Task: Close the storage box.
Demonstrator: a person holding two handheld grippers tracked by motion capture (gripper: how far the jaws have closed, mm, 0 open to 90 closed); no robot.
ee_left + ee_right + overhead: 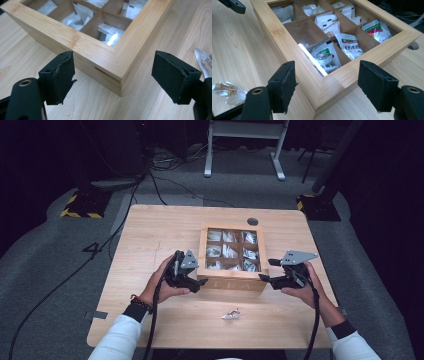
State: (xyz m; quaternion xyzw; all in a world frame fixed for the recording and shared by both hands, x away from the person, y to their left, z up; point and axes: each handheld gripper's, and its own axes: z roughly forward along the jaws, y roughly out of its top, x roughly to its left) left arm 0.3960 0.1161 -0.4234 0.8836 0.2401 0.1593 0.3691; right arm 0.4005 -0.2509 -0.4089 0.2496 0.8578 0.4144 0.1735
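A wooden box (231,282) with a glass-paned lid and compartments of tea sachets (325,53) stands mid-table. My left gripper (198,283) is at its front left corner, jaws open. In the left gripper view that corner of the box (95,47) sits between the two pads of the left gripper (117,77) without being pressed. My right gripper (267,270) is at the front right corner, open too. Its pads straddle the lid's corner in the right gripper view, where the right gripper (327,86) stands apart from the box frame (287,42).
One loose sachet (231,314) lies on the table in front of the box, also seen as the sachet (228,92) at the lower left. A round cable hole (252,221) is behind the box. The tabletop (150,235) is bare wood to the left.
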